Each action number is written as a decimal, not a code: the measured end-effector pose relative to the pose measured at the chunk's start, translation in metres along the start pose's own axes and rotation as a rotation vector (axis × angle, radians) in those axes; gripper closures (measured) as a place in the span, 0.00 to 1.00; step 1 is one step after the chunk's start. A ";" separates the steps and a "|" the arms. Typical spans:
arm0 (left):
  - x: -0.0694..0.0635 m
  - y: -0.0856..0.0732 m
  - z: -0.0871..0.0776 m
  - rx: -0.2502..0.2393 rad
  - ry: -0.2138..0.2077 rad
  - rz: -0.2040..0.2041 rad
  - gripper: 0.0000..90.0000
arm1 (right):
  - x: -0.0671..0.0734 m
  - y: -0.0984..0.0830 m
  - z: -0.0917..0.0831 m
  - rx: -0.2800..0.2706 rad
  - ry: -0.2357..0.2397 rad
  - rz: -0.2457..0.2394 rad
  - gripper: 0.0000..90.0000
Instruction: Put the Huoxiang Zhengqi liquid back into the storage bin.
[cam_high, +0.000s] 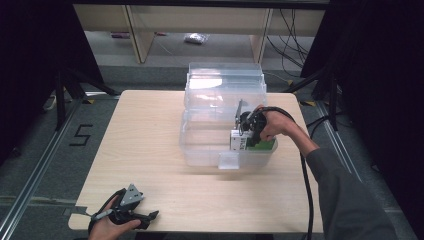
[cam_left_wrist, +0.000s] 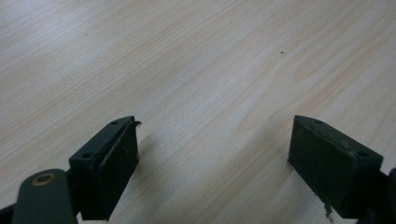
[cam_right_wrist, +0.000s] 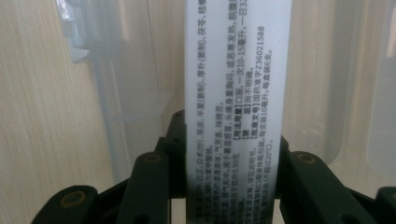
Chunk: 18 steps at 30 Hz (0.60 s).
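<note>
Table (cam_high: 150, 150) | bin (cam_high: 225, 100) at 1 o'clock | right gripper (cam_high: 246, 131) clamps box (cam_right_wrist: 236, 93), lowering it inside | left gripper (cam_high: 145, 217) at 7 o'clock, jaws apart, parked idle

Tall white cardboard box (cam_right_wrist: 237, 93) printed with black Chinese text, clamped upright between the black jaws of the right gripper (cam_right_wrist: 229, 186), clear plastic storage bin (cam_right_wrist: 130, 84) seen behind it, pale wood-grain table (cam_right_wrist: 42, 116) at left.
</note>
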<state>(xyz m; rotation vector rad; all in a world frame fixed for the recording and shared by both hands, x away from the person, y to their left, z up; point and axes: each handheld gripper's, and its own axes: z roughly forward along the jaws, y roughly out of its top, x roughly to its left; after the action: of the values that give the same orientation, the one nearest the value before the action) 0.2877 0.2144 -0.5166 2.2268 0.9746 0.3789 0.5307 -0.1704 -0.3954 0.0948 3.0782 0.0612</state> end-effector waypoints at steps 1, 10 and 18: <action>0.000 0.000 0.000 0.000 0.001 0.003 0.17 | -0.001 0.000 0.002 -0.007 0.003 -0.017 0.72; 0.000 0.000 0.001 0.002 -0.002 -0.002 0.17 | -0.001 -0.005 0.011 -0.019 0.014 -0.009 0.72; 0.000 0.000 0.000 0.000 0.000 -0.006 0.17 | 0.002 -0.003 0.016 0.011 0.047 0.038 0.71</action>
<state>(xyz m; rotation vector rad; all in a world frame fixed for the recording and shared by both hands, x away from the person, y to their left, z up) 0.2874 0.2142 -0.5164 2.2239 0.9809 0.3768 0.5299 -0.1726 -0.4114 0.1546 3.1245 0.0490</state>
